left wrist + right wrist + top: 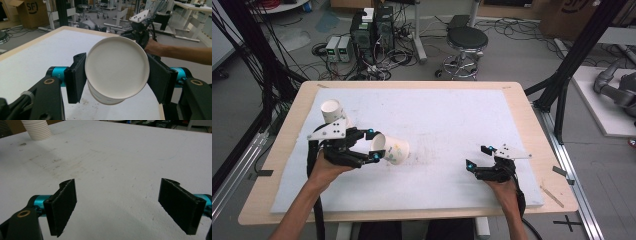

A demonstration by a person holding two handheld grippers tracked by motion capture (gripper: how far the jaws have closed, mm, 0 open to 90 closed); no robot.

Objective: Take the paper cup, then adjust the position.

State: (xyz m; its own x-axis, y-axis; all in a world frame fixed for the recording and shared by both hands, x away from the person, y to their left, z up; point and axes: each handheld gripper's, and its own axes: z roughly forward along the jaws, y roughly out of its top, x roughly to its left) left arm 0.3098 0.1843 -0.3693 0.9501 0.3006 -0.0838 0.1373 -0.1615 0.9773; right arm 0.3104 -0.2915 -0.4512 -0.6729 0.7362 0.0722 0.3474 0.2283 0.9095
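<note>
Held cup: a white paper cup (393,148) lies on its side between the jaws of the left gripper (373,146), above the left half of the counter (512,95), its mouth toward the gripper and its base pointing to the counter's middle.
Close view of the cup: in the left gripper view the paper cup (117,70) shows its round rim and pale inside, with a black pad pressed against each side of it.
Left gripper: jaws closed onto the cup's wall just below the rim, as far as the cup lets them; the left hand (324,170) carries the tool from the near left edge.
Second cup: a ridged white cup (333,112) stands tilted beyond the left gripper's grey plate, near the far left of the white pad (452,115); in the right gripper view its ribbed wall (37,130) rises at the top left corner.
Right gripper: the right gripper (477,157) sits low over the near right of the pad, jaws spread wide with nothing between them, well apart from both cups.
Right hand: the right hand (504,190) grips the tool from the near edge.
Beyond the counter: a black stool (466,45) and cabled equipment boxes (372,30) stand on the floor.
</note>
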